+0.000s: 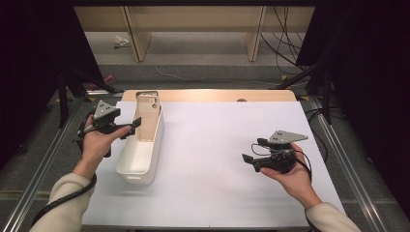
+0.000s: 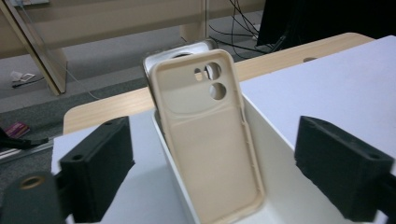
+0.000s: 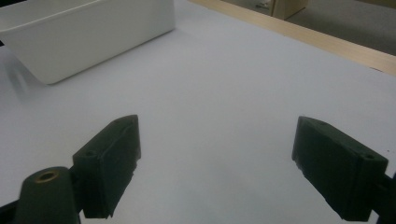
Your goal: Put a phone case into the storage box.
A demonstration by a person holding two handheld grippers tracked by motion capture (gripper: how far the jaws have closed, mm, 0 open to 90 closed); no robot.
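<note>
The bench [image 1: 208, 159] had a white sheet on top, with a wooden edge at the far side and grey floor behind it. A long white bin [image 1: 141, 147] sat on the left part of the sheet. A tan phone case [image 2: 210, 135] stood up inside the bin, leaning on its far end, with a grey case [image 2: 187, 49] right behind it. The left claw [image 1: 133, 126] was just beside the bin's rim, and its jaws were wide apart, holding nothing. The right claw [image 1: 247, 158] was well apart from the bin, low over bare sheet, also wide apart and empty.
</note>
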